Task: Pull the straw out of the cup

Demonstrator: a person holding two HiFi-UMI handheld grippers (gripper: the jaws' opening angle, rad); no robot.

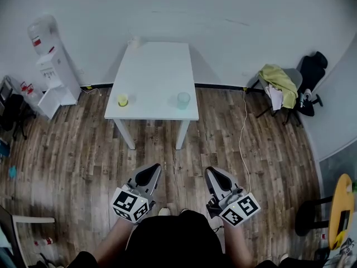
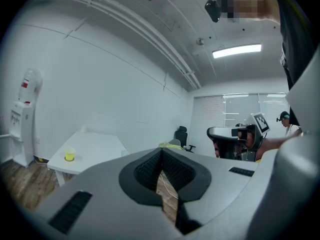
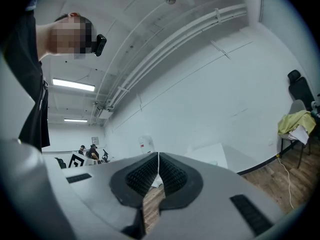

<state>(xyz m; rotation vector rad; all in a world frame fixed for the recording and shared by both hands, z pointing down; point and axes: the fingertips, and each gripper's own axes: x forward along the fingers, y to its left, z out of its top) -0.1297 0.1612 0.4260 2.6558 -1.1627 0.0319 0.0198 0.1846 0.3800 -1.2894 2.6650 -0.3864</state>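
Note:
A white table [image 1: 153, 71] stands ahead against the wall. Near its front edge sit a yellow cup [image 1: 122, 100] on the left and a pale translucent cup [image 1: 183, 99] on the right. I cannot make out a straw at this distance. My left gripper [image 1: 154, 168] and right gripper [image 1: 211, 172] are held side by side over the wooden floor, well short of the table. Both are shut, with nothing between the jaws. The left gripper view shows its shut jaws [image 2: 161, 152], the yellow cup [image 2: 69, 155] and the table [image 2: 97, 145]. In the right gripper view the jaws [image 3: 158, 157] meet at the tip.
A water dispenser [image 1: 53, 66] stands left of the table by the wall. To the right is a chair draped with yellow cloth [image 1: 279, 85], with a cable [image 1: 243, 133] trailing over the floor. A small white object [image 1: 134, 41] sits at the table's far end. People stand far off [image 3: 87, 151].

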